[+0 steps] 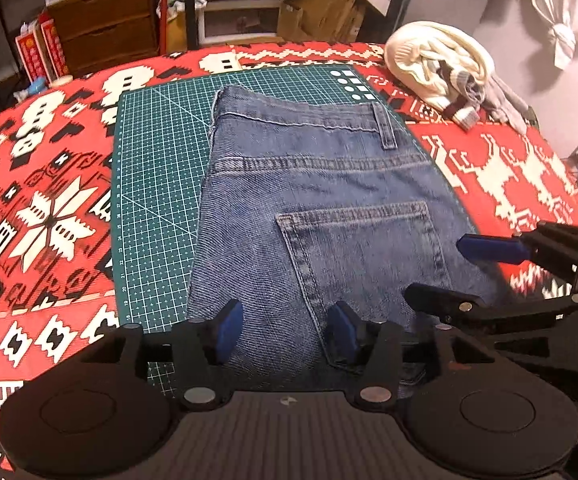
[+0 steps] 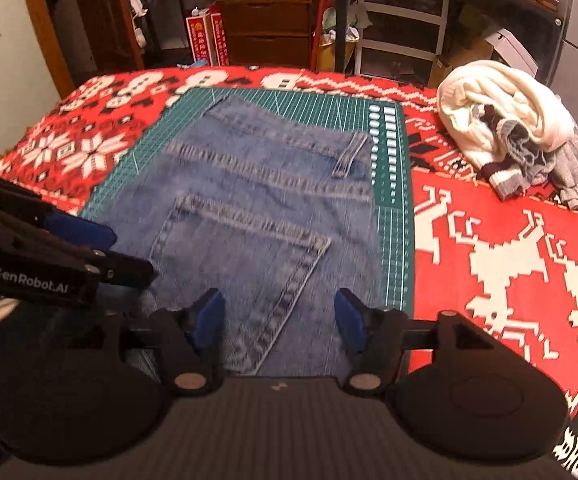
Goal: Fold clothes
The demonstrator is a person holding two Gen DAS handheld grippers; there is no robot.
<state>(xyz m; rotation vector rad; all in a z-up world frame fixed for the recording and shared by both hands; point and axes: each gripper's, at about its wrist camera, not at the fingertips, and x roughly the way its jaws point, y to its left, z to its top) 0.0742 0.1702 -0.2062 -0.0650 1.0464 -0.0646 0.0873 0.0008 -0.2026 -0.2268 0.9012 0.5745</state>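
jeans (image 1: 321, 208) flat on mat (image 1: 157, 184) | left claw (image 1: 285, 334) spread; right claw (image 2: 279, 320) spread, empty | pinch near edge through all layers; lift evenly; fold toward waistband

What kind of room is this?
Probably a lived-in home room, not a lab: jeans on a patterned red blanket, a heap of clothes, wooden drawers and cluttered shelves behind.

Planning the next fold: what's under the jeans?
The jeans lie on a green cutting mat, which rests on the red patterned blanket. Whatever sits beneath the denim itself is covered. Both grippers hover open above them.
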